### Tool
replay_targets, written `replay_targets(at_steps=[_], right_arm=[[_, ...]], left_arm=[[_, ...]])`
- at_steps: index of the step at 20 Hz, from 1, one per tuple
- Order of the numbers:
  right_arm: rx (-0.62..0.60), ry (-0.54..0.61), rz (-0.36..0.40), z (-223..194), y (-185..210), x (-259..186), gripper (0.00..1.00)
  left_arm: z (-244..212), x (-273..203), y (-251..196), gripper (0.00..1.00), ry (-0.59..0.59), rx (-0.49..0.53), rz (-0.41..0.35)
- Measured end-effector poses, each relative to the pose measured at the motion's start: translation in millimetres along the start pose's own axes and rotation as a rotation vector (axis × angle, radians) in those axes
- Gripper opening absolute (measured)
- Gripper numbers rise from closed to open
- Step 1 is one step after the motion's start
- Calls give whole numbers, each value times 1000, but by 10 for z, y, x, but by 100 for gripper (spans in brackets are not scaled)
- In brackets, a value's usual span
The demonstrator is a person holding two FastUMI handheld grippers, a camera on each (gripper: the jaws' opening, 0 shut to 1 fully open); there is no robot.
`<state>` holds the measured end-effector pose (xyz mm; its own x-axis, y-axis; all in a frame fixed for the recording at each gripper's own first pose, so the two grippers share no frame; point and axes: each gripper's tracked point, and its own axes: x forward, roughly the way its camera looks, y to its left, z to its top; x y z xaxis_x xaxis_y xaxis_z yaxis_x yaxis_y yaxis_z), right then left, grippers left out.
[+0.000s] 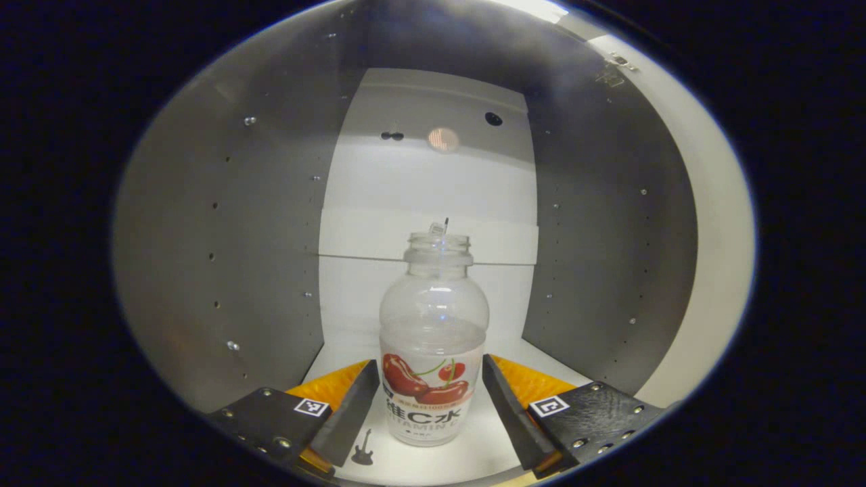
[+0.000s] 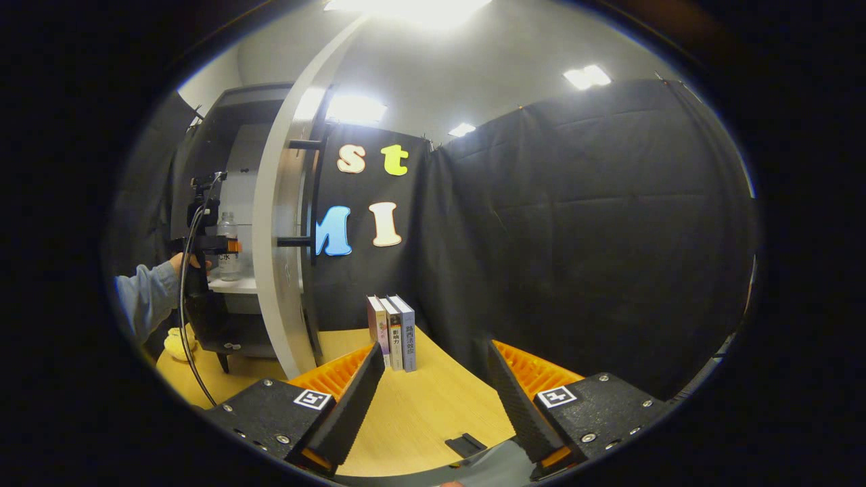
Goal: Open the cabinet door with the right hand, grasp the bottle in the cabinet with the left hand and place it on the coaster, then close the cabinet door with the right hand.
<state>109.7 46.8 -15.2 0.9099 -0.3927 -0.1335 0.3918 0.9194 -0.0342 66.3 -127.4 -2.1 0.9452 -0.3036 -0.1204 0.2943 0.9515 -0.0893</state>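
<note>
In the left gripper view, the left claw (image 1: 431, 399) reaches into the open cabinet (image 1: 223, 223), its two fingers spread wide at roughly 7 and 5 o'clock in the picture. Between them stands the bottle (image 1: 433, 338), upright on the cabinet's white shelf (image 1: 473, 453), clear, uncapped, with a label bearing red cherries on its lower half. A narrow gap shows on each side between finger and bottle, so the claw flanks the bottle without pressing on it. Behind the bottle, toward 12 o'clock, the cabinet's pale back panel (image 1: 433, 182) shows a few small holes; grey side walls rise at 9 and 3 o'clock.

In the right gripper view, the right claw (image 2: 433, 385) is wide open and holds nothing, hanging above the wooden counter (image 2: 433, 406). At about 10 o'clock the cabinet door (image 2: 277, 270) stands swung open, seen nearly edge-on, with a dark bar handle (image 2: 314, 203) on its face. Left of the door, at 9 o'clock, the left claw (image 2: 226, 245) is inside the cabinet at the bottle (image 2: 229, 253), held by a hand (image 2: 181, 260) in a light blue sleeve (image 2: 142, 297). Three books (image 2: 392, 331) stand upright on the counter just above the centre, against the black cloth wall. A small dark flat piece (image 2: 465, 444) lies on the counter near 6 o'clock.
</note>
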Motion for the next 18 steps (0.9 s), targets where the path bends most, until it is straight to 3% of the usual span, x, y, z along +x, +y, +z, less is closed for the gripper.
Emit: replay_targets(at_steps=[1,4,11,15,18], right_arm=[[-1,1,3,-4,0,0,94],[-1,-4,18,-2,23,29,94],[7,-20,101,60,85,50,94],[17,-33,157,96,84,49,94],[29,-33,201,92,73,57,94]], left_arm=[[20,0,-13,91,0,13,9],[79,-58,19,75,-8,30,22],[533,-476,131,72,-96,-16,-3],[637,-725,103,77,-125,-10,-13],[672,-756,136,72,-135,-20,-2]])
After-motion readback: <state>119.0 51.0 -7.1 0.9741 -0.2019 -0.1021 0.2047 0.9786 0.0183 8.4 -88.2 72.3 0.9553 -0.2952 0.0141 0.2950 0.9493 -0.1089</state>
